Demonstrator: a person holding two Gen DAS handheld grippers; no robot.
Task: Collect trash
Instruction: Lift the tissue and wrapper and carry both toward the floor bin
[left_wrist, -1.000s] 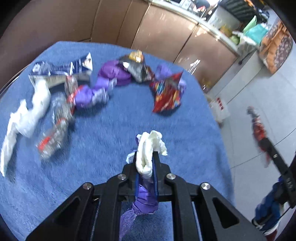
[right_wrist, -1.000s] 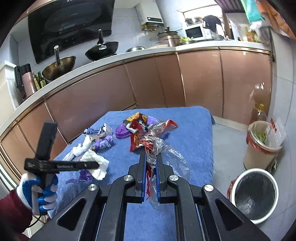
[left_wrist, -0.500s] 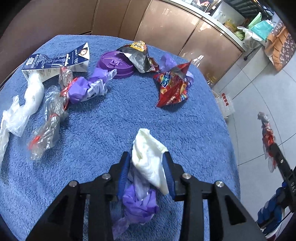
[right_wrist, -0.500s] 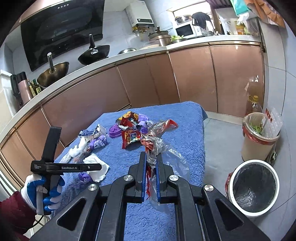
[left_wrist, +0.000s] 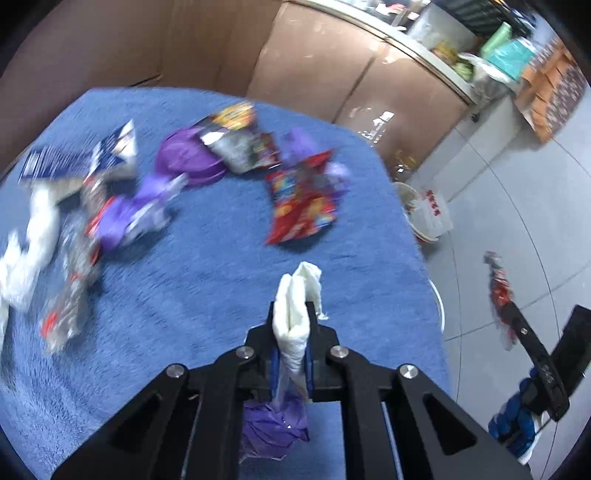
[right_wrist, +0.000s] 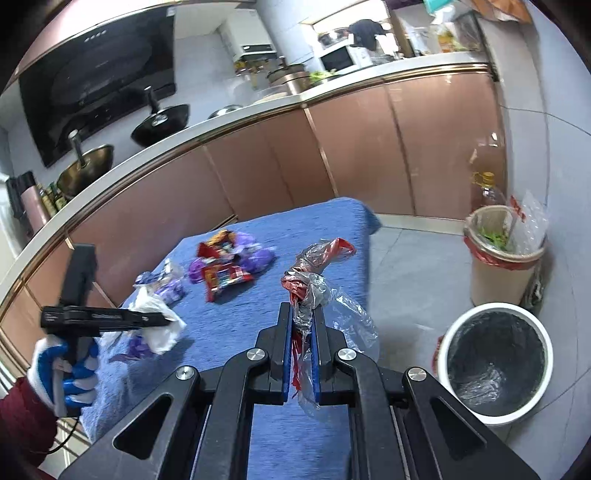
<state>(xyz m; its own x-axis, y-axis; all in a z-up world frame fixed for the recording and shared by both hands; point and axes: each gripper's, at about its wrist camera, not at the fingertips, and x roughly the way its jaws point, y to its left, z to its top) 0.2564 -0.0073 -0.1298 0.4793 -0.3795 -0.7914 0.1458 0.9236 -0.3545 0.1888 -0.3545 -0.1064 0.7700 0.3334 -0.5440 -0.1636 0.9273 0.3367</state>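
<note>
Between the earlier frames and this one, the left gripper briefly spread its jaws around the white tissue wad and has just been closing them again, so the wad now stands pinched upright between the blue pads, with a crumpled purple wrapper hanging below the same grip. Over the same interval the right gripper has travelled sideways off the blue-towelled table, so that the white bin with a black liner now lies larger and closer at lower right. Right gripper: jaws narrow, clamped on a clear-and-red plastic wrapper whose loose end rises above the fingertips. Remaining litter on the towel, seen blurred from the left wrist: a red snack packet near the centre; a purple lid partly under a silver-lined packet; a blue-and-white carton; a purple wrapper; a crushed clear bottle; and white tissue at the left edge. A second, beige bin with a red-trimmed bag stands on the floor beyond the white one. A gloved hand in blue and white carries the left gripper.
</note>
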